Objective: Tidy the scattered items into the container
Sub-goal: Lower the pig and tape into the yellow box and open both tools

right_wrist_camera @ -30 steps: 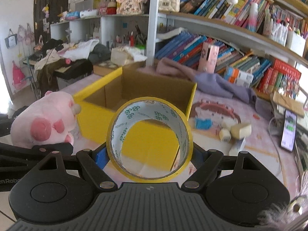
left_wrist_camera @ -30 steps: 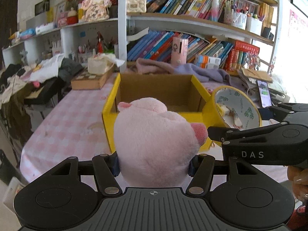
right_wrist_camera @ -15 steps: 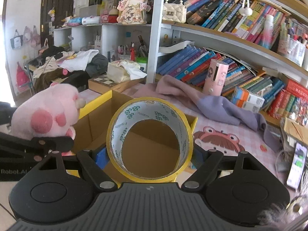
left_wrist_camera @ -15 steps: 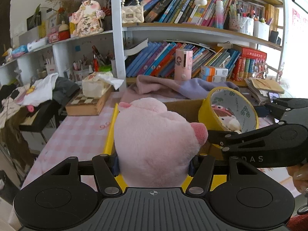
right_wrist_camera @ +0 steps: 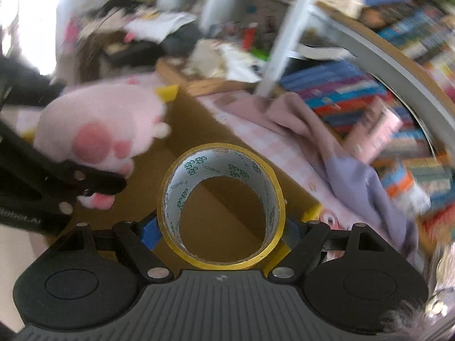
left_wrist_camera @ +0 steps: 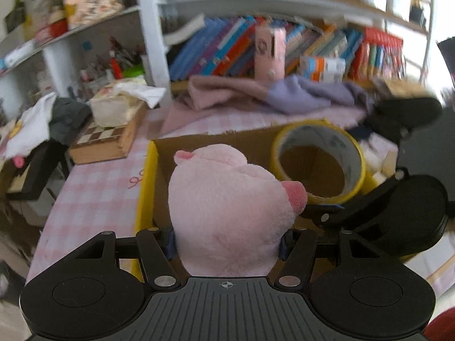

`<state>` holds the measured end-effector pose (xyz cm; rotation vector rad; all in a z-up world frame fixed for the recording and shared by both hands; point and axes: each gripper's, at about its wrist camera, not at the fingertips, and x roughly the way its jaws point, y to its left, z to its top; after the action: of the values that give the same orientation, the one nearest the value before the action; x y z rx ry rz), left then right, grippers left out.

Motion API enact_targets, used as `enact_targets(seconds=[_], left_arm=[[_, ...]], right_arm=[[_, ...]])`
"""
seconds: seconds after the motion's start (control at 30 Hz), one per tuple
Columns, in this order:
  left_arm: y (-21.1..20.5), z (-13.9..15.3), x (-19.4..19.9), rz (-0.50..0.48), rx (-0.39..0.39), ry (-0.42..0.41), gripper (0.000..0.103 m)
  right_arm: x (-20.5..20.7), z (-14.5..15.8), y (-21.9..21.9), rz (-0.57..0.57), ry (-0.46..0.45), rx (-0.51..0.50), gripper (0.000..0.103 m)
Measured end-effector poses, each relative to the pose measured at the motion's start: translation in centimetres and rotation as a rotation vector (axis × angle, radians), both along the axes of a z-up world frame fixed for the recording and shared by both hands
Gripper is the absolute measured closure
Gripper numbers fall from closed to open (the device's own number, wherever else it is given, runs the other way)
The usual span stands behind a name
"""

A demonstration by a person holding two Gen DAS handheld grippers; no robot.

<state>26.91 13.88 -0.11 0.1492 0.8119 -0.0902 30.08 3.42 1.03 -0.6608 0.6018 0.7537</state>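
My left gripper (left_wrist_camera: 226,240) is shut on a pink plush pig (left_wrist_camera: 227,213), which hangs over the open cardboard box (left_wrist_camera: 146,170) with yellow outer walls. My right gripper (right_wrist_camera: 220,234) is shut on a yellow roll of tape (right_wrist_camera: 224,170), also held above the box's brown inside (right_wrist_camera: 199,130). The tape roll (left_wrist_camera: 318,160) shows to the right of the pig in the left wrist view. In the right wrist view the pig (right_wrist_camera: 99,128) and the left gripper's black fingers (right_wrist_camera: 93,183) are at the left.
The box stands on a pink checked tablecloth (left_wrist_camera: 96,187). A chessboard box (left_wrist_camera: 108,139) lies to the left. Pink and lilac cloths (left_wrist_camera: 270,93) are heaped behind the box, under shelves full of books (left_wrist_camera: 227,48). White blocks (left_wrist_camera: 381,164) lie right of the box.
Both grippers have moved forward over the box and tipped downward, still holding the pig and the tape. The right gripper has rolled, so its view is tilted. The box's inside now lies beneath them.
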Motion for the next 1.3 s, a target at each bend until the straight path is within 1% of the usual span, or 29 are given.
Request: enact_targets(seconds=[0.13, 0.27, 0.37, 0.43, 0.5, 0.53, 0.6, 0.67, 0.8, 0.87, 0.9, 0.93, 1.0, 1.03, 1.17, 1.3], left_arm=[[0.0, -0.9, 2.5, -0.045, 0.054, 0.067, 0.042], [-0.2, -2.0, 4.3, -0.080, 0.093, 0.130, 0.041], [-0.3, -2.9, 5.2, -0.107, 0.122, 0.169, 0.041], [-0.2, -3.3, 5.7, -0.117, 0.133, 0.188, 0.041], [-0.3, -3.5, 6.1, -0.132, 0.148, 0.197, 0.040], [-0.5, -3.6, 6.3, -0.138, 0.155, 0.204, 0.040], [-0.9, -3.9, 6.8, -0.153, 0.175, 0.213, 0.039], [-0.9, -4.0, 7.0, -0.152, 0.187, 0.208, 0.038], [-0.8, -4.1, 7.0, -0.170, 0.193, 0.198, 0.034], [-0.9, -4.1, 6.8, -0.195, 0.182, 0.192, 0.031], [-0.9, -4.1, 6.8, -0.204, 0.177, 0.191, 0.027], [-0.9, -4.1, 6.8, -0.210, 0.171, 0.192, 0.021], [-1.0, -4.1, 6.9, -0.212, 0.171, 0.187, 0.016], [-0.9, -4.1, 6.9, -0.207, 0.168, 0.185, 0.015], [-0.6, -3.9, 7.0, -0.195, 0.154, 0.173, 0.011], [-0.7, -3.6, 6.7, -0.174, 0.165, 0.145, 0.011]], right_arm=[[1.7, -1.4, 2.0, 0.129, -0.021, -0.134, 0.022], [3.1, -3.0, 3.5, 0.225, 0.011, -0.250, 0.022], [3.7, -4.2, 4.2, 0.275, 0.031, -0.312, 0.022], [4.1, -4.9, 4.4, 0.284, 0.056, -0.338, 0.022], [4.5, -4.9, 4.6, 0.285, 0.096, -0.336, 0.022], [4.6, -5.0, 4.6, 0.290, 0.099, -0.338, 0.022], [4.8, -5.4, 4.9, 0.290, 0.103, -0.373, 0.022], [5.0, -5.6, 5.2, 0.299, 0.109, -0.390, 0.022], [5.2, -6.1, 5.4, 0.304, 0.124, -0.397, 0.022], [5.0, -6.2, 5.3, 0.322, 0.127, -0.395, 0.022], [4.8, -6.2, 5.2, 0.330, 0.121, -0.394, 0.020], [4.6, -6.1, 5.1, 0.335, 0.112, -0.391, 0.019], [4.4, -5.9, 5.0, 0.334, 0.093, -0.376, 0.012], [4.5, -5.7, 4.9, 0.336, 0.095, -0.367, 0.010], [4.6, -5.3, 5.2, 0.314, 0.093, -0.359, 0.010], [4.1, -5.3, 5.0, 0.302, 0.092, -0.347, 0.005]])
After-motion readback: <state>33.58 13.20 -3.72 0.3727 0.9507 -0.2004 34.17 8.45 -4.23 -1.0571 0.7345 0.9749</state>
